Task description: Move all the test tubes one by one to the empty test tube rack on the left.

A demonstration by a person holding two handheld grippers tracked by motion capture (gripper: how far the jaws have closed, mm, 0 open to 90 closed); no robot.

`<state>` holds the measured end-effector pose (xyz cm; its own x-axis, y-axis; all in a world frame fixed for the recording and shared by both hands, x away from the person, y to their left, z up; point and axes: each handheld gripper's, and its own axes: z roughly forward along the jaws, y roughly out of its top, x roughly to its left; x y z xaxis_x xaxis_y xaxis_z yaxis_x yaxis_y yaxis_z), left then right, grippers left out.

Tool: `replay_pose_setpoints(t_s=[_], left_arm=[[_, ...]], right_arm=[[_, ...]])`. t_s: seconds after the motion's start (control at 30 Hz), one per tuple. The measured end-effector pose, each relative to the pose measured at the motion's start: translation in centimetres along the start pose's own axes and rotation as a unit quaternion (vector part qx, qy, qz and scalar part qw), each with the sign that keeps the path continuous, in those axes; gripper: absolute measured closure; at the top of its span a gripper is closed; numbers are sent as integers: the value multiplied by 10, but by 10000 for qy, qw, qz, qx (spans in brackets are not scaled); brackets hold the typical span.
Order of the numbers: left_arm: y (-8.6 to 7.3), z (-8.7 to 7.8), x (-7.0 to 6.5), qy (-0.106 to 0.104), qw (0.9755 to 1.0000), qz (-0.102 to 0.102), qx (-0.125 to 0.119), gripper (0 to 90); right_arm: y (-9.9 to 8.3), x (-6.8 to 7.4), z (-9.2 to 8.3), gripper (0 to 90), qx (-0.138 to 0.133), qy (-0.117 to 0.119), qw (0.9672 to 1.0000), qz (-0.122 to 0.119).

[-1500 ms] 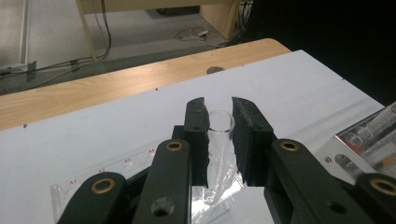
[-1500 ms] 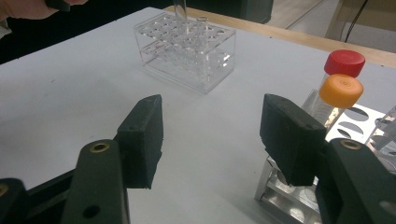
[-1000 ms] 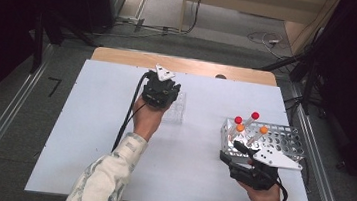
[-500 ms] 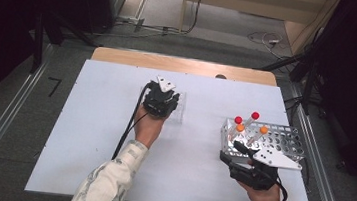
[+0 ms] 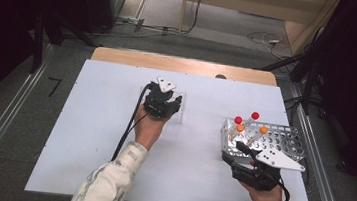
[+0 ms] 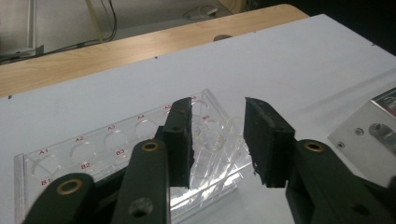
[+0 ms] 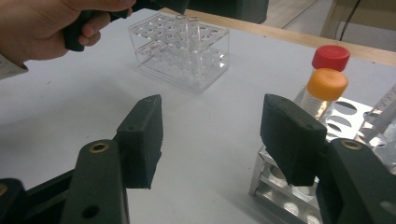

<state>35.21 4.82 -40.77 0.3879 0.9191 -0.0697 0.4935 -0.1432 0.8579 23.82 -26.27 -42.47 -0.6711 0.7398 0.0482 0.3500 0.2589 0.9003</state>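
Left gripper [image 6: 217, 140] jaws just opened, empty, over clear acrylic tube rack [image 6: 93, 154]; right gripper [image 7: 210, 140] wide, empty, beside perforated metal rack [image 5: 283, 139].

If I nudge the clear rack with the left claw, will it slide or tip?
The clear rack is probably light: it looks like thin see-through plastic with hollow tiers. On the smooth white table it would likely slide rather than tip, since it sits low and wide. The tubes standing in it may rattle or lean, so push low and slowly. The left claw has just been opening, nothing between its jaws.
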Motion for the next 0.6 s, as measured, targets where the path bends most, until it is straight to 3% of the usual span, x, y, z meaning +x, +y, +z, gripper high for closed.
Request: replay_pose_setpoints(t_s=[0.3,0.6], left_arm=[[4,-14,-1,-110,9998,-149,-81,321],[4,-25,-2,-135,9996,-183,-162,224]], right_arm=[[-4,-12,-9,370,-30,-224,9997,99],[-9,-30,-15,369,-15,-573,9981,230]])
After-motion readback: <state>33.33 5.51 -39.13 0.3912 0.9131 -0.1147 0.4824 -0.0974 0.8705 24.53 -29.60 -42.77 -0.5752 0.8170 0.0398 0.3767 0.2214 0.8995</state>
